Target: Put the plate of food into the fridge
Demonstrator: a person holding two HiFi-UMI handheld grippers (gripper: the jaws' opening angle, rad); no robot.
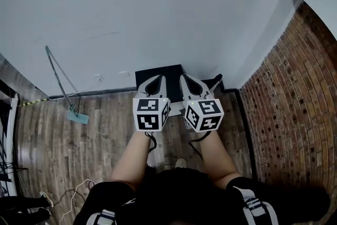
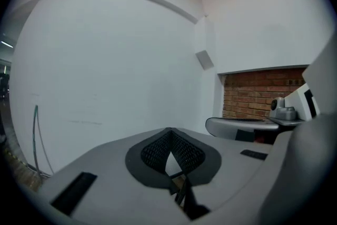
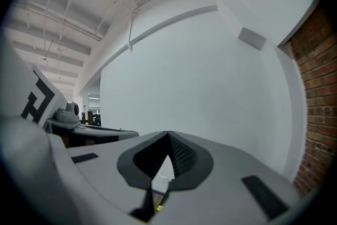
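White wall (image 1: 158,8) fills nearly everything ahead of both tools; neither the plate of food nor the fridge shows in any view, so which way the plate lies from either hand, how its long axis runs and which hand is nearer cannot be settled here; it must be somewhere outside what the cameras take in. The left hand-held gripper (image 1: 157,78) and the right hand-held gripper (image 1: 185,78) are held side by side, close together, level in front of the body, both pointing at the wall; their marker cubes (image 1: 150,113) almost touch. Each gripper view shows its own pads meeting at the tip with only a small triangle of wall visible behind them, so both are closed on nothing. Below the tips, at the foot of the wall, sits a black flat object (image 1: 171,70) on the wooden floor (image 1: 58,145); a brick wall (image 1: 295,103) runs along the right; a long-handled tool (image 1: 60,81) leans at the left. Empty, closed tools facing a bare wall suit a plate waiting elsewhere as well as one already shut away in the fridge.
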